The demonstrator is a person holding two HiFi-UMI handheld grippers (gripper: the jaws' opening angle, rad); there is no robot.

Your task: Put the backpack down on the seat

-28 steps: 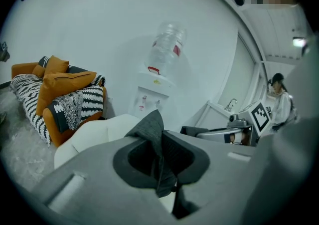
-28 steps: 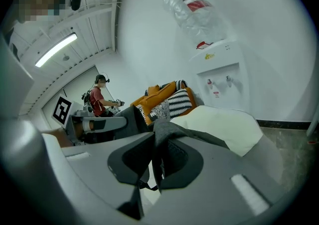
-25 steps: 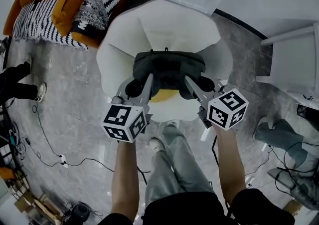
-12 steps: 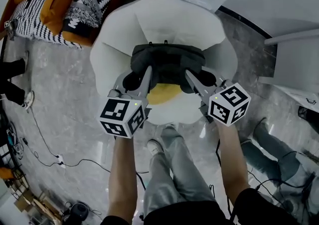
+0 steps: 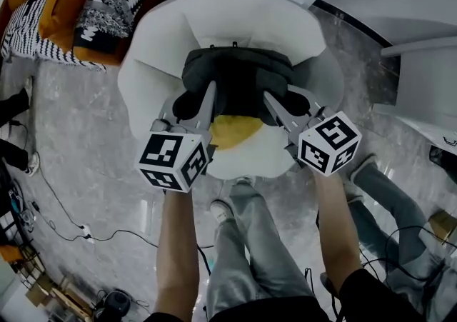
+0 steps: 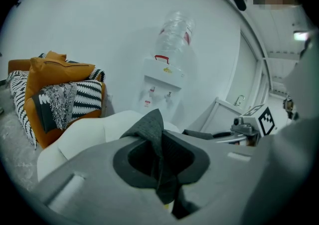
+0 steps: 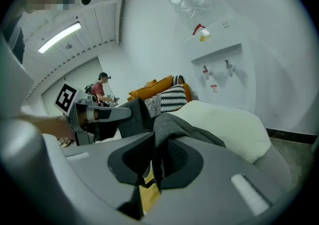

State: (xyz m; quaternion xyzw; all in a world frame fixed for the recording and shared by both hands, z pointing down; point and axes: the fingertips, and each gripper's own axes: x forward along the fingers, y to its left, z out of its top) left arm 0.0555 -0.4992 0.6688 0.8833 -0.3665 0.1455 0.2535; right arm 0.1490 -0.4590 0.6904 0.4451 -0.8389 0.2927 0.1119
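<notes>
A dark grey backpack with a yellow patch on its near side hangs over the seat of a white armchair. My left gripper is shut on a fold of the backpack's grey fabric at its left side. My right gripper is shut on the fabric at its right side. Both point forward and down at the chair. Whether the pack's bottom touches the seat cushion is hidden by the pack itself.
A sofa with orange cushions and striped throws stands at the back left. A water dispenser is behind the chair. A white cabinet is at the right. Cables trail over the grey floor. Another person's legs stand at the right.
Both grippers have moved down and forward with the backpack, which now sits lower and further over the chair's seat. Their grip on the fabric has not changed.
</notes>
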